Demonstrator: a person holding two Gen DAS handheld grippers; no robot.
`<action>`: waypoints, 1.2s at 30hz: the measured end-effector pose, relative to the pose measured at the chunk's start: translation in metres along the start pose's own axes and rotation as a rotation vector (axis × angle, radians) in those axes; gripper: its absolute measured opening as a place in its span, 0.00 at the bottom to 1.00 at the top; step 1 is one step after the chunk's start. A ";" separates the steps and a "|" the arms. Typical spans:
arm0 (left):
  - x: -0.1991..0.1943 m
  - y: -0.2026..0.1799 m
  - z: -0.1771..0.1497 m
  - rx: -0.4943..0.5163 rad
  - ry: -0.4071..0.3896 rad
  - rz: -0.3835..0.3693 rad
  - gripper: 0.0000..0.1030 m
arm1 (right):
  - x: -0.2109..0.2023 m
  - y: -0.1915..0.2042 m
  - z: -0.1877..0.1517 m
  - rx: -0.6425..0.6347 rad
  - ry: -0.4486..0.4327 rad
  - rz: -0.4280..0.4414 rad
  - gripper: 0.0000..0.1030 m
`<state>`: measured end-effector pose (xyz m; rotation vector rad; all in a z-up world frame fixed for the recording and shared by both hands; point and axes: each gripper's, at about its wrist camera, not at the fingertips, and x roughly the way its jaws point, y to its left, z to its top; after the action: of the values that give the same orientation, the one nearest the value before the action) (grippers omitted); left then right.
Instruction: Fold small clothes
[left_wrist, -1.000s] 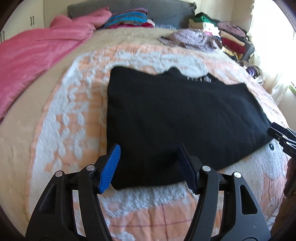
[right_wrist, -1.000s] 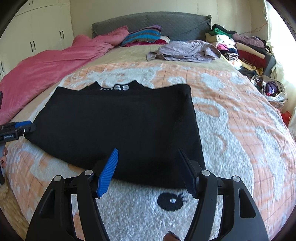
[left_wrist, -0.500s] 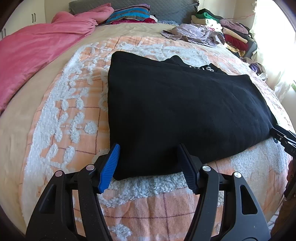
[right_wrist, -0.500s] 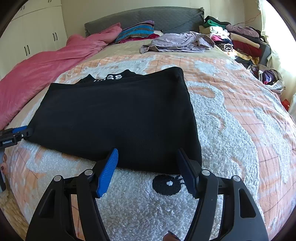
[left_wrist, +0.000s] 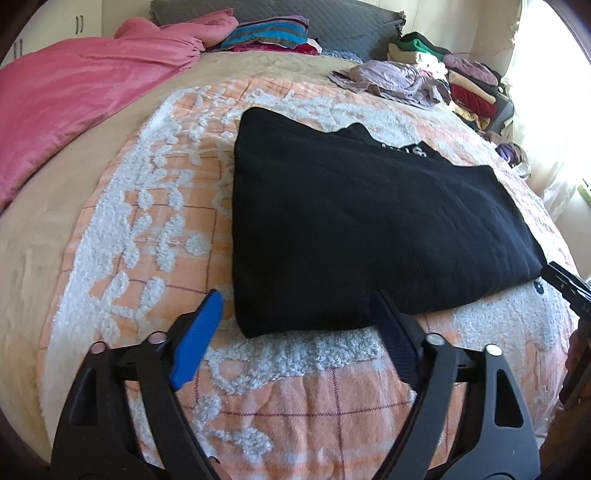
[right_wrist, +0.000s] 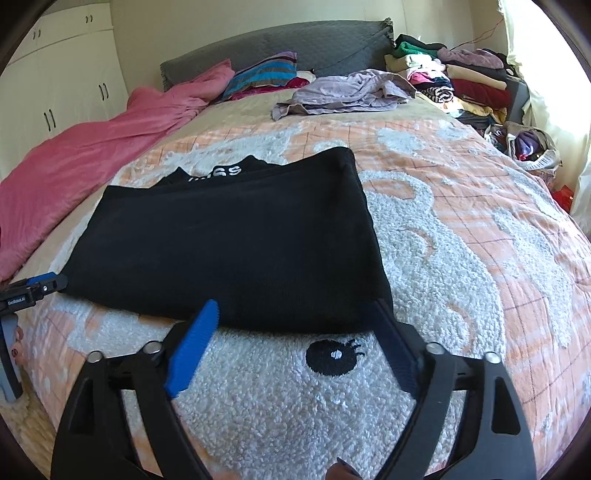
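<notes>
Lying folded on the bed (left_wrist: 110, 229), the black garment (left_wrist: 362, 229) is showing only part of its white lettering. Left tool (left_wrist: 295, 314) is hovering released at its near left corner; right tool (right_wrist: 293, 317) is hovering released at its right corner.

Home bedroom, bed (right_wrist: 461, 229) (grey headboard (right_wrist: 295, 44)), white wardrobe (right_wrist: 66, 74), clothes piles (right_wrist: 461, 77)

White lettering (right_wrist: 221, 173) on the black garment (right_wrist: 236, 243) partly hidden by a fold, unreadable; right gripper (left_wrist: 567, 286) cut off at left-wrist frame edge.
</notes>
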<state>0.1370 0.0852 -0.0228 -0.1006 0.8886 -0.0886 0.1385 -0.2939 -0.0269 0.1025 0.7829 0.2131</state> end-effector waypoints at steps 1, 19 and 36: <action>-0.002 0.002 0.000 -0.007 -0.005 -0.006 0.81 | -0.001 0.000 0.000 0.002 -0.002 -0.001 0.88; -0.020 0.024 -0.001 -0.074 -0.045 0.031 0.91 | -0.012 0.049 0.002 -0.076 -0.032 0.045 0.95; -0.025 0.047 0.006 -0.111 -0.055 0.088 0.91 | 0.002 0.152 0.007 -0.287 -0.048 0.152 0.95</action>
<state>0.1274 0.1350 -0.0062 -0.1664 0.8419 0.0456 0.1221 -0.1452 0.0023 -0.1046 0.6903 0.4634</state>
